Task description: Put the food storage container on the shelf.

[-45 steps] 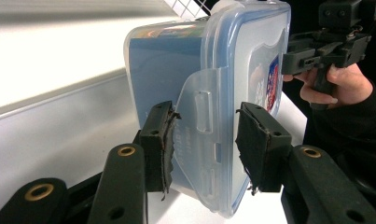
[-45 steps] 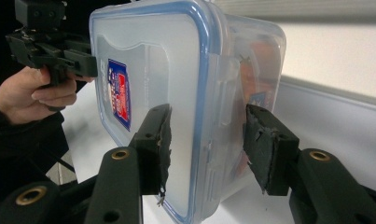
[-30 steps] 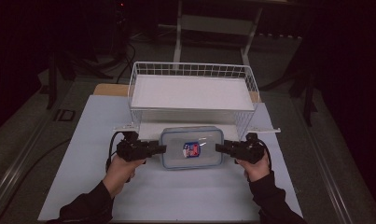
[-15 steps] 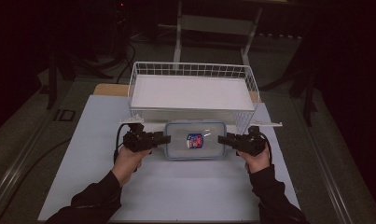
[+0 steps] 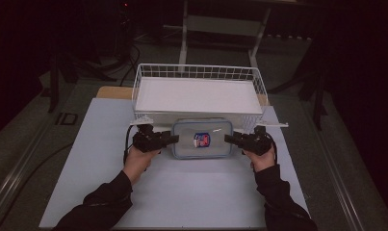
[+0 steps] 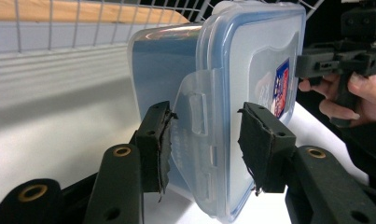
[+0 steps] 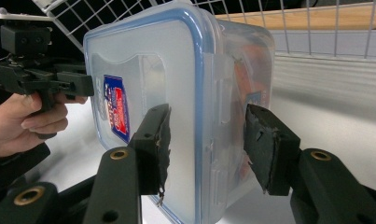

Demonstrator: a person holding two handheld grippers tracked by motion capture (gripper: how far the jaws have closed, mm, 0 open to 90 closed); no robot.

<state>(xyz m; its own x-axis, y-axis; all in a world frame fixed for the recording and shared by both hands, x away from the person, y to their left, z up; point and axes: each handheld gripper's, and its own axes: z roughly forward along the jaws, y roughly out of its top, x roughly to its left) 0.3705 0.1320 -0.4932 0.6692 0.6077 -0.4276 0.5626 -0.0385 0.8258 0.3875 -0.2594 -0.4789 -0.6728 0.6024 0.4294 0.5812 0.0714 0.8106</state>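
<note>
Container (image 5: 201,139) sits between the two grippers, lifted or sliding toward the wire basket (image 5: 199,72) just beyond the fingers, its lid with a red and blue label (image 5: 202,140) facing up in the high view. The left gripper (image 6: 204,144) straddles one short end: the lid's latch flap lies between its pads, the outer pad touches the flap side, and the pad (image 6: 255,140) on the lid side stands apart with a visible gap, so its jaws, which have just been opening a little, look loose rather than clamped. The right gripper (image 7: 206,149) straddles the opposite end, one pad against the lid face, the other (image 7: 265,144) close to the wall but seemingly not pressing, so I judge that hold light as well. From here the main risk is a drop: with both holds slack, the smooth plastic could slide out from between the fingers, and the latch flap could fold or pop under the left pads. Uneven pull from the two hands could twist the box and tip its contents. The basket rim just ahead of the fingertips could catch the far edge and knock the box free.
</note>
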